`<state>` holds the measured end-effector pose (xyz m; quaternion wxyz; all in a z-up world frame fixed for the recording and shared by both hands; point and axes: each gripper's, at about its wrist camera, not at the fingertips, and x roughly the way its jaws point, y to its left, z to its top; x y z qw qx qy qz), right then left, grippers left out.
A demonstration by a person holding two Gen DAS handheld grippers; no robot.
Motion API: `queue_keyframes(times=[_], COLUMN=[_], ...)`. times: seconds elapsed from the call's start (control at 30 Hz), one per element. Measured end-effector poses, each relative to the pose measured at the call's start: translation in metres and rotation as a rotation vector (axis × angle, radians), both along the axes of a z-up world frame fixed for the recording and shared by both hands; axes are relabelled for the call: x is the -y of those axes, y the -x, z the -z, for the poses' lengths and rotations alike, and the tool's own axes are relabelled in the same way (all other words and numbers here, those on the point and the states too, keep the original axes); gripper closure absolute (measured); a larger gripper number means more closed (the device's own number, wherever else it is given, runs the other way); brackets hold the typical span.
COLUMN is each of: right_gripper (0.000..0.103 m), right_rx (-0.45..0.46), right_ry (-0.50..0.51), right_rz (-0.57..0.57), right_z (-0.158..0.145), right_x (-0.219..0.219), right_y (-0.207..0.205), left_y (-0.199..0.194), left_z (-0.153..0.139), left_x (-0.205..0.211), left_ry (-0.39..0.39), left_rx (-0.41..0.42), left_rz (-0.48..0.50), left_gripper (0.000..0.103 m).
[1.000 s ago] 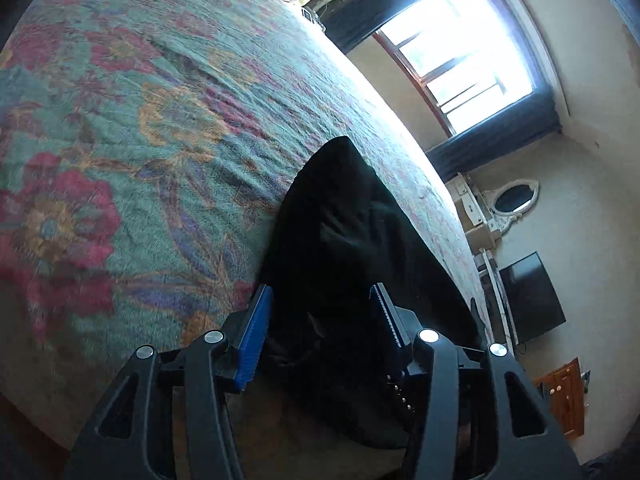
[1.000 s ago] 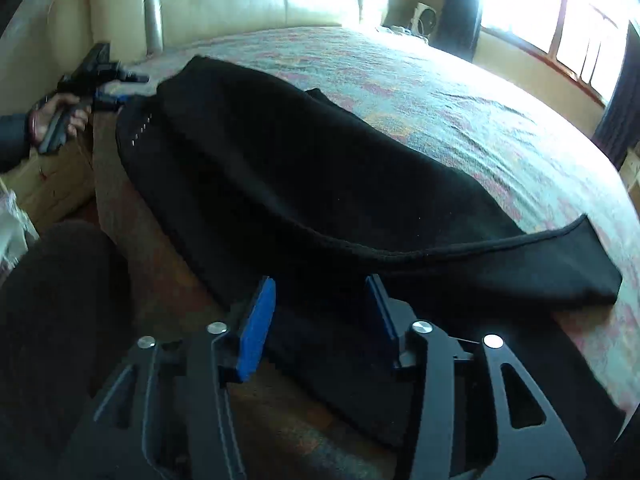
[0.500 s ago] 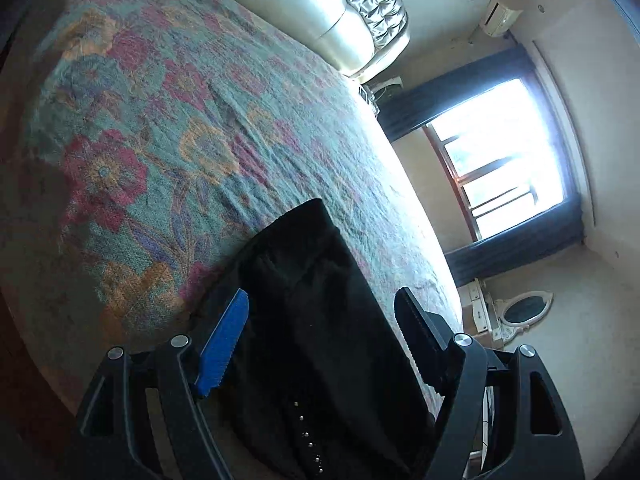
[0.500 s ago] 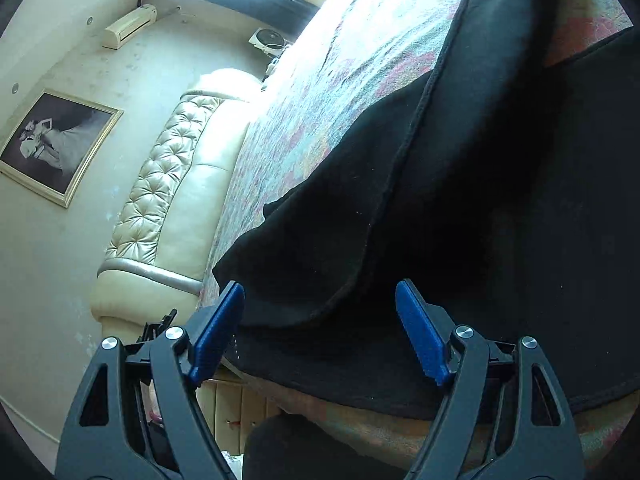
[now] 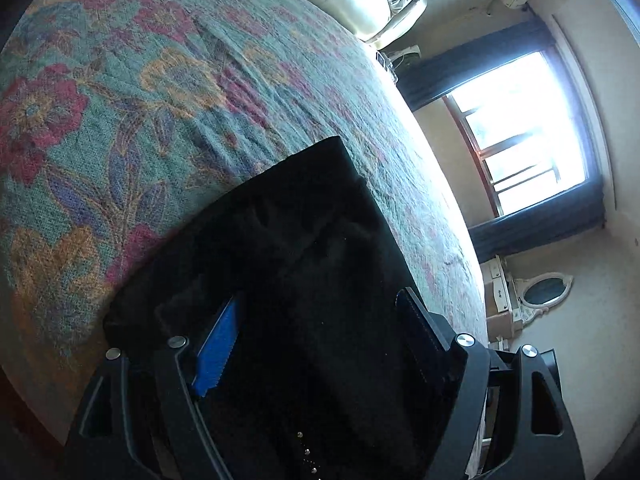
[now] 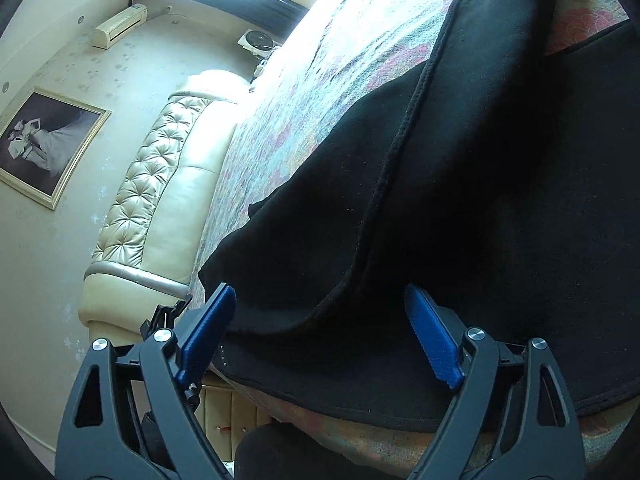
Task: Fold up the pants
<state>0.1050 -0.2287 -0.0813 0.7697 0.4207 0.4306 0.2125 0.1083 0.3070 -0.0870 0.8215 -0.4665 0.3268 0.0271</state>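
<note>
- The black pants (image 5: 320, 264) lie on the near part of the bed's flowered bedspread (image 5: 132, 92), one leg laid over the other.
- The left gripper (image 5: 320, 320) is above the pants; its jaws are spread and pinch nothing.
- The right gripper (image 6: 320, 312) is over the near edge of the pants (image 6: 460, 220); its jaws are opening, and the pads do not press the cloth.
- A tufted cream headboard (image 6: 160, 184) stands at the far left.
</note>
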Motion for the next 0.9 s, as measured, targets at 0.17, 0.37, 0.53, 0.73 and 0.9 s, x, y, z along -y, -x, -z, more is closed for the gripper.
queue_keyframes(times=[0.17,0.37,0.53,0.73,0.9], right_gripper=[0.012,0.012,0.07,0.089,0.089], right_rx=[0.004,-0.018,-0.052,-0.044,0.02], right_ry=[0.069,0.18,0.207,0.045,-0.007], right_rz=[0.016,0.033,0.054,0.089,0.074], right_z=[-0.004,-0.003,0.006,0.01,-0.015], right_x=[-0.016,-0.033,-0.028,-0.008,-0.002], right_y=[0.002,-0.003,-0.01,-0.001,0.013], left_y=[-0.005,0.004,-0.001,0.007,0.022], left_z=[0.01,0.01,0.005,-0.002,-0.018], left_x=[0.0,-0.006,-0.006,-0.016,-0.016], left_ry=[-0.109,-0.077,-0.08,0.037,0.051], left_rx=[-0.112,-0.083,-0.084,-0.001,0.042], left_rz=[0.012,0.015,0.015,-0.015,0.003], left_gripper=[0.085,0.087,0.087,0.092,0.092])
